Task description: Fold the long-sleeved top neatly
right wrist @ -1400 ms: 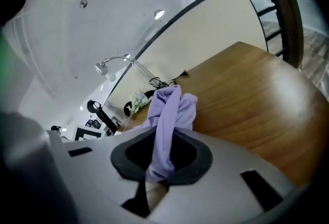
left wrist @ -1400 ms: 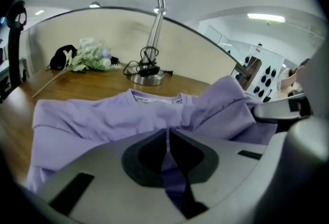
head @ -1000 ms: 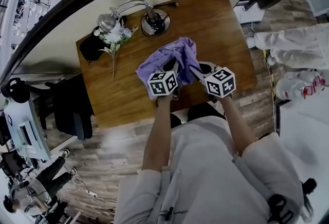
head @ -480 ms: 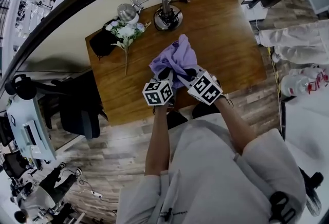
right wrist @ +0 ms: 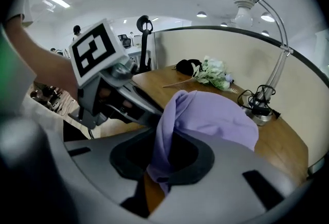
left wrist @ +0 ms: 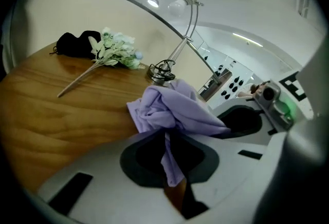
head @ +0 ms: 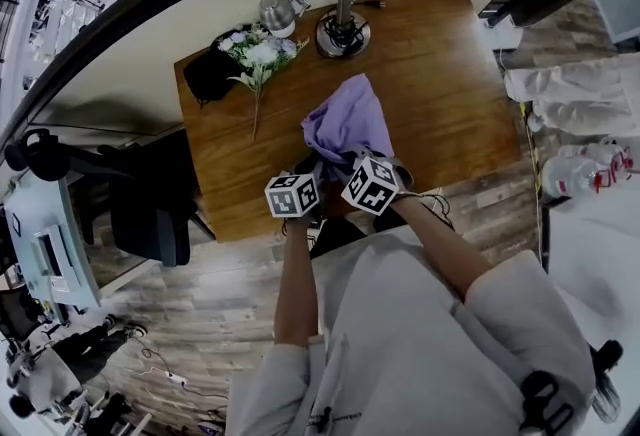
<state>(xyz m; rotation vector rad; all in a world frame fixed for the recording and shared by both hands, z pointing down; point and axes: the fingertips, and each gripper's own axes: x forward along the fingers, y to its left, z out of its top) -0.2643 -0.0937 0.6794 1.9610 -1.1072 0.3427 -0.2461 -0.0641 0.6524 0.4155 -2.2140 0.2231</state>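
The purple long-sleeved top [head: 346, 121] lies bunched in the middle of the wooden table [head: 450, 74], with its near end drawn towards the front edge. My left gripper [head: 310, 169] is shut on a fold of the top [left wrist: 177, 110] that hangs down between its jaws. Close to its right, my right gripper [head: 350, 164] pinches another fold of the top [right wrist: 211, 115]; its jaws have just been opening slightly, with cloth still between them. The two grippers sit side by side, almost touching, at the top's near edge.
At the table's far edge stand a desk lamp [head: 340, 24] with a coiled cable, a bunch of artificial flowers [head: 258, 54] and a black pouch [head: 208, 74]. A dark office chair [head: 150, 214] stands left of the table. A person in white [head: 580, 84] is at the right.
Both grippers have come back towards the table's front edge and closer together, dragging the top with them. The right gripper has rolled. The cloth is now narrower and more gathered.
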